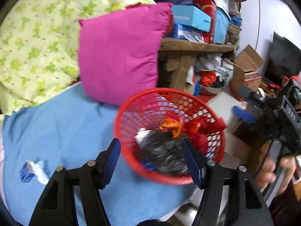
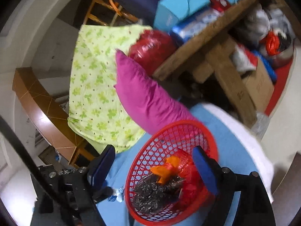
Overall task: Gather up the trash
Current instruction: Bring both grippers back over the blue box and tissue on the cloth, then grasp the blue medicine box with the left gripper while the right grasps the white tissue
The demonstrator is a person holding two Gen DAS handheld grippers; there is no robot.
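Left claw point(image 1: 150, 158): fingers spread wide, holding nothing. It hangs above the near rim of the red basket point(image 1: 124, 131), tipped forward and down, one pad over the blue sheet point(image 1: 65, 128), the other over the basket's contents.

Right claw point(image 2: 154, 167): also spread, empty. It points down and across the same basket from the opposite side, one finger above the red bag, the other out over the sheet. The person's hand point(image 1: 270, 169) grips its handle, low at the edge of the left view.

Basket contents: black crinkled bag point(image 1: 161, 146), orange scrap point(image 1: 171, 125), red plastic bag point(image 1: 199, 130), a bit of white paper.

Loose trash: one small blue-and-white wrapper point(image 1: 33, 171), lying on the sheet well to the left of the basket, not yet collected.

Surroundings: pink pillow point(image 1: 120, 56) just behind the basket, green-patterned quilt point(image 1: 37, 28) beyond it, wooden table point(image 1: 197, 46) stacked with boxes, cardboard cartons on the floor.

Risks, as judged:
- The basket sits near the edge of the bed on soft bedding; a nudge from either claw could tip it and spill the bags.
- Both claws crowd one basket; they could knock together.
- The wrapper is flat and light; a pinch on soft cloth may catch the sheet instead.
- The pictures are blurred, so exact clearances cannot be told.
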